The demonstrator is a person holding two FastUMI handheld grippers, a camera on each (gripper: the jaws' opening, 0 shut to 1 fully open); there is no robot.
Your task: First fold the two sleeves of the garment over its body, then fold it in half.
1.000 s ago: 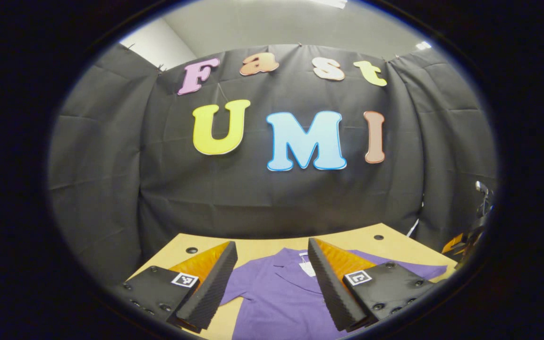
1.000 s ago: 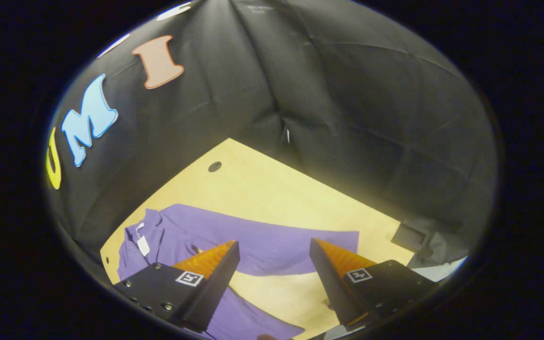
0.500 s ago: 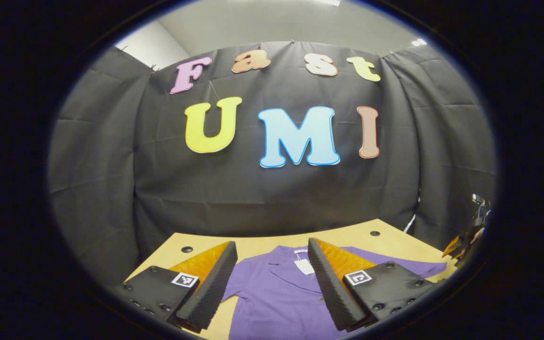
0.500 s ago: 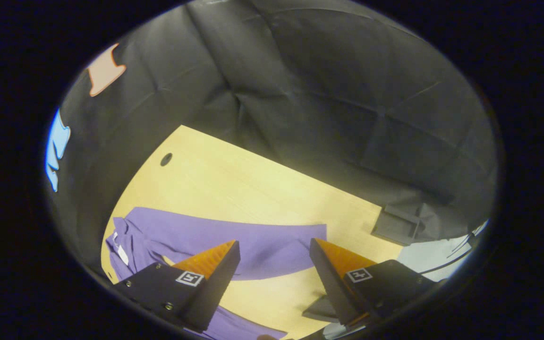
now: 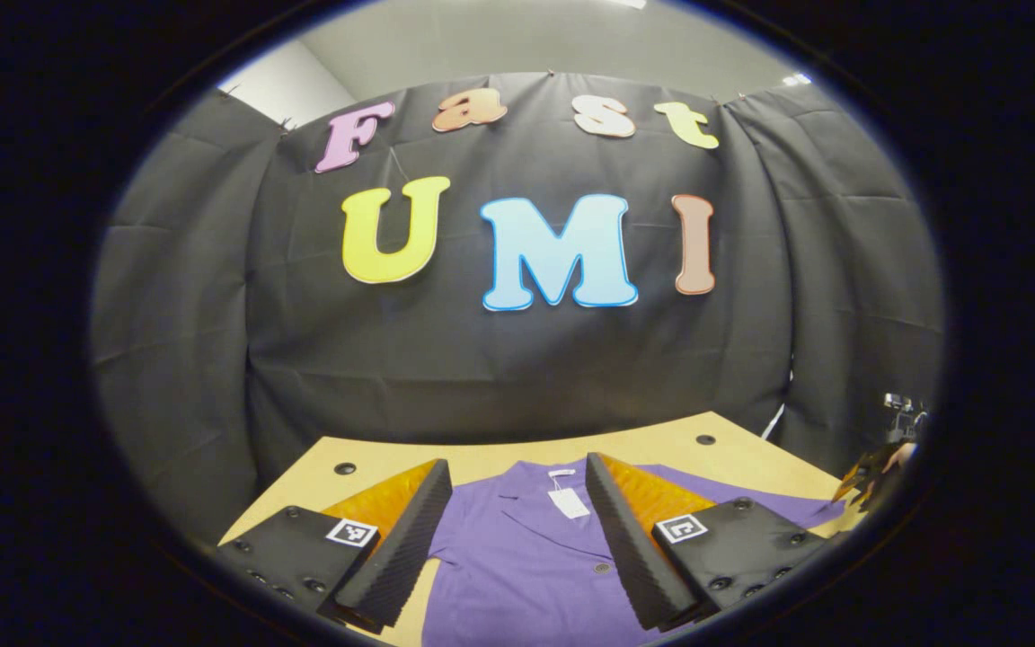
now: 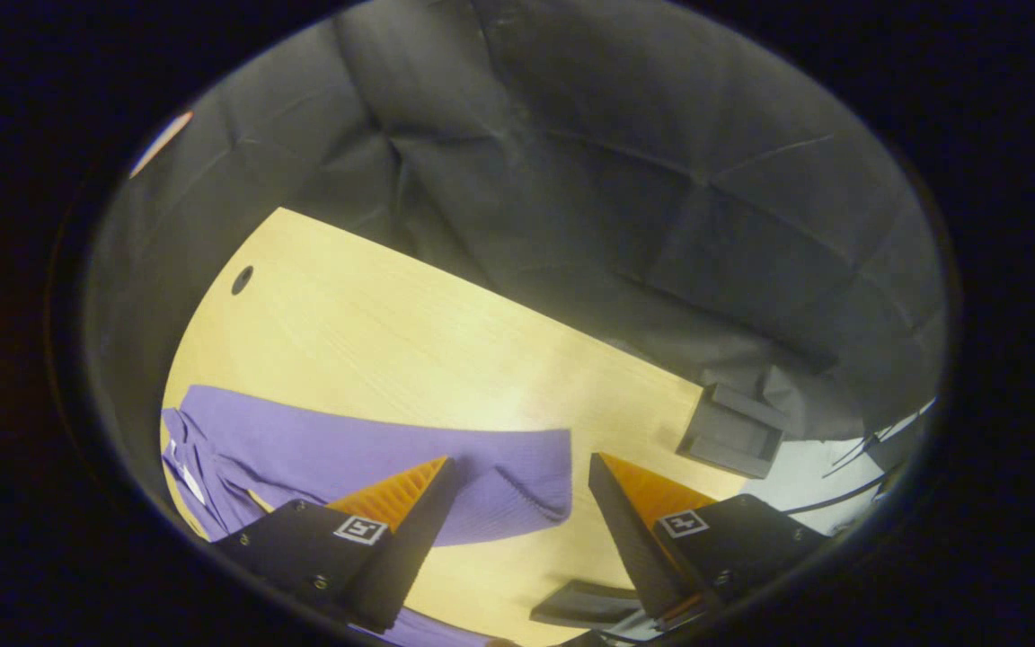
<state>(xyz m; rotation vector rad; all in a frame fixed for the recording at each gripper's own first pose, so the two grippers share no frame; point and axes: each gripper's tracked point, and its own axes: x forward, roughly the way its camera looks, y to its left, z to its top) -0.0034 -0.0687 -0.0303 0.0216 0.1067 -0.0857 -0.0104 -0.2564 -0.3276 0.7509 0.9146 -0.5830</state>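
Garment (image 5: 526, 557) flat on worktop (image 6: 410, 350), collar between left claw (image 5: 517, 548) fingers, sleeve (image 6: 446, 467) end below right claw (image 6: 522, 530); both claws wide, empty.

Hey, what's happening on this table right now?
A person holds a two-finger gripper in each hand over a purple collared shirt lying flat on a light wooden table. The right gripper hovers open above the cuff end of one long sleeve, which is stretched straight out. The left gripper hangs open near the collar. No fold has been made yet.
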